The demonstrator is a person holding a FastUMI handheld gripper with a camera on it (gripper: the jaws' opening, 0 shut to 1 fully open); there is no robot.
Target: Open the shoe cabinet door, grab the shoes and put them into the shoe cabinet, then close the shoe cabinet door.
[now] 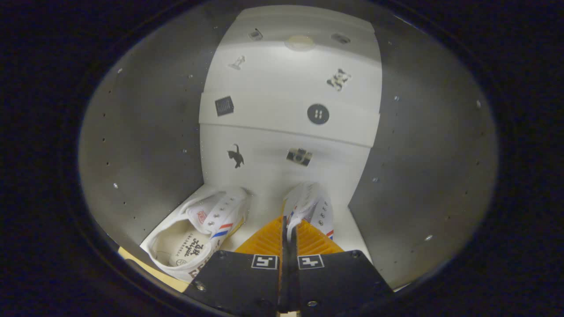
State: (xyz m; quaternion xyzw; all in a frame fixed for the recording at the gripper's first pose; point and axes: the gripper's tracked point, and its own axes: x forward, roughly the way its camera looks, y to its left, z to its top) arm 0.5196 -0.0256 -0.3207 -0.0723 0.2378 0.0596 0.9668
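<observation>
I am looking into the open shoe cabinet (145,145), between its grey side walls. A white canvas shoe (200,229) with red and blue stripes rests on the cabinet's floor, left of my fingers. A second matching shoe (313,207) hangs just ahead of my fingers, its heel edge pinched between them. My gripper (289,229) is shut on that shoe, deep inside the cabinet. The rear of the held shoe is hidden behind my fingers.
The white back panel (291,88) carries several small stickers and a shelf ledge (286,127) crosses it halfway up. Grey side walls (423,154) with rows of peg holes close in on both sides.
</observation>
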